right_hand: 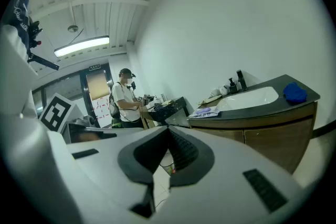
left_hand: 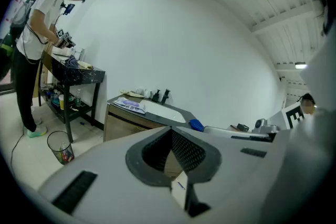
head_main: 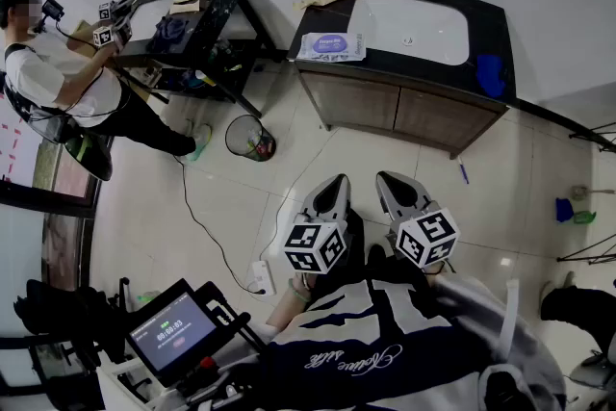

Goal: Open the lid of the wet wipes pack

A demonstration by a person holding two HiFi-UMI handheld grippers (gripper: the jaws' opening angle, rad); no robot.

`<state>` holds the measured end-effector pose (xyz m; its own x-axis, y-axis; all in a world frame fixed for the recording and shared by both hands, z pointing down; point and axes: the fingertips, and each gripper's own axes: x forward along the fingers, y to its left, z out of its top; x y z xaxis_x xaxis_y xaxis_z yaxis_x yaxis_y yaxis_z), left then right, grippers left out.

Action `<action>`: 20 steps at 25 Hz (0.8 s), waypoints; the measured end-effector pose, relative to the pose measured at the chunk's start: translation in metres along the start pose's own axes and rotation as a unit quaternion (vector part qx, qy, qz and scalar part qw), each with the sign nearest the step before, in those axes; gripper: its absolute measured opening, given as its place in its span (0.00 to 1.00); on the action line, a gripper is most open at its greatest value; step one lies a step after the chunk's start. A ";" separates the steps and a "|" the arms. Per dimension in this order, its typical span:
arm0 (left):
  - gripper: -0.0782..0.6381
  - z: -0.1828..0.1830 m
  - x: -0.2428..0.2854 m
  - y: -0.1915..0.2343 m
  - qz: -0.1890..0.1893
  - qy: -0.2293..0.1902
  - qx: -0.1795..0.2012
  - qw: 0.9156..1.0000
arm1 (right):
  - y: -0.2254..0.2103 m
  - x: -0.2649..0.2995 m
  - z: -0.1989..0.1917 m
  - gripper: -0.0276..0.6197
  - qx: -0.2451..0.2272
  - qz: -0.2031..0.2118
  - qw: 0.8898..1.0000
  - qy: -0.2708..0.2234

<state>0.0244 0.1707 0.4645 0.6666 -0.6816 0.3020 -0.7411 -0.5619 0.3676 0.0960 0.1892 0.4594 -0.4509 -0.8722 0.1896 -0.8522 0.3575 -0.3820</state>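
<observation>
Both grippers are clenched with nothing between their jaws: the left gripper (head_main: 332,188) and right gripper (head_main: 393,183) sit side by side close to the person's body, tips pointing toward the vanity counter (head_main: 494,26) and well apart from it. The wet wipes pack (head_main: 330,46) lies flat on the counter's left end, just beside the white sink (head_main: 409,26), its lid down. A blue cloth (head_main: 490,74) lies at the counter's right end. 1 wire bin (head_main: 249,137) stands on the floor to the left.
</observation>
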 end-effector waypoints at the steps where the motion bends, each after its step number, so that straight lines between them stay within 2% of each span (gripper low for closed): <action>1: 0.11 -0.001 -0.001 0.002 0.000 -0.001 0.001 1.000 | 0.001 0.000 -0.001 0.04 -0.002 -0.001 1.000 -0.001; 5: 0.11 0.001 0.005 0.016 -0.001 -0.007 0.003 1.000 | 0.001 0.011 -0.003 0.04 -0.009 -0.003 1.000 -0.001; 11: 0.11 0.051 0.065 0.073 -0.023 -0.008 0.001 1.000 | -0.020 0.090 0.022 0.04 -0.010 -0.020 1.000 0.005; 15: 0.11 0.071 0.086 0.105 -0.038 -0.013 0.013 0.999 | -0.025 0.133 0.025 0.04 -0.015 -0.028 0.999 0.005; 20: 0.11 0.102 0.109 0.155 -0.048 -0.001 0.007 0.999 | -0.022 0.192 0.049 0.04 -0.002 -0.035 0.999 0.000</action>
<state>-0.0263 -0.0383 0.4650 0.7345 -0.6250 0.2642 -0.6747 -0.6311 0.3828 0.0416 -0.0031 0.4597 -0.3892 -0.8957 0.2153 -0.8832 0.2964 -0.3635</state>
